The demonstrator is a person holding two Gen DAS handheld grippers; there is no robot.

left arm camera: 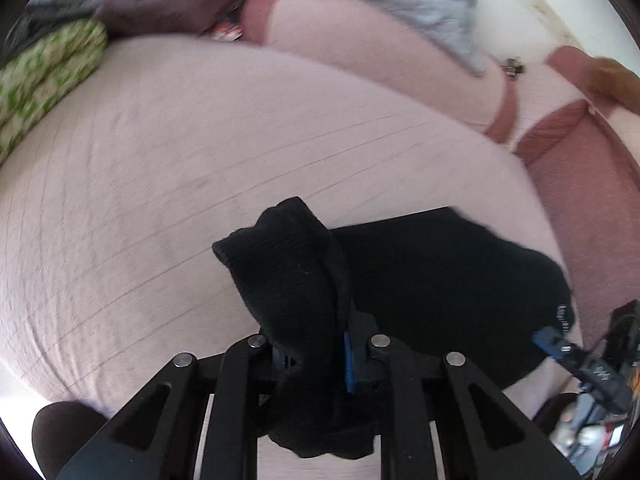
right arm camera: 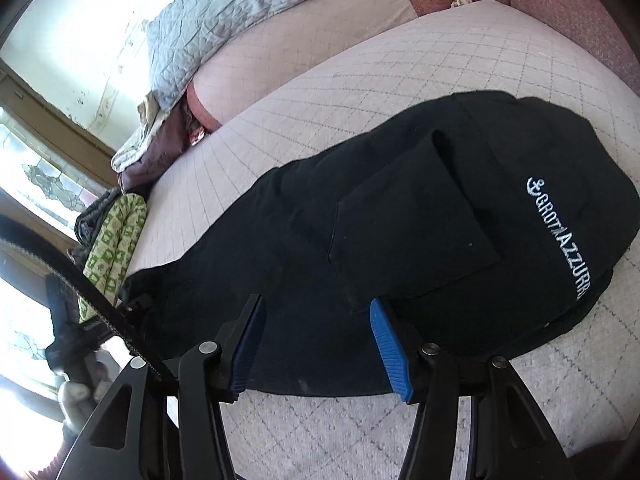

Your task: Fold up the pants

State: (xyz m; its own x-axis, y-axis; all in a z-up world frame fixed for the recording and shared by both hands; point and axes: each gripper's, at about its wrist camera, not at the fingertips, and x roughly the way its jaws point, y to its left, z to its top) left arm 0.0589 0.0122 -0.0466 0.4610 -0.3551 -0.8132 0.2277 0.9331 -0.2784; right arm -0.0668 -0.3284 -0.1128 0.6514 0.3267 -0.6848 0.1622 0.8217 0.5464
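Black pants (right arm camera: 400, 216) with white lettering and a back pocket lie flat on the pale quilted bed (right arm camera: 400, 60). My right gripper (right arm camera: 316, 340) is open, its blue pads just above the pants' near edge, holding nothing. My left gripper (left arm camera: 320, 344) is shut on a bunched cuff end of the black pants (left arm camera: 292, 264) and holds it lifted above the bed (left arm camera: 160, 160); the rest of the pants (left arm camera: 440, 280) lies to the right. The right gripper (left arm camera: 580, 360) shows at the right edge of the left wrist view.
A grey quilted blanket (right arm camera: 224, 20) and pink pillows (left arm camera: 360, 40) lie at the head of the bed. A green patterned cloth (left arm camera: 44, 84) sits at the bed's far edge, seen also in the right wrist view (right arm camera: 116, 240). A window (right arm camera: 40, 184) is at the left.
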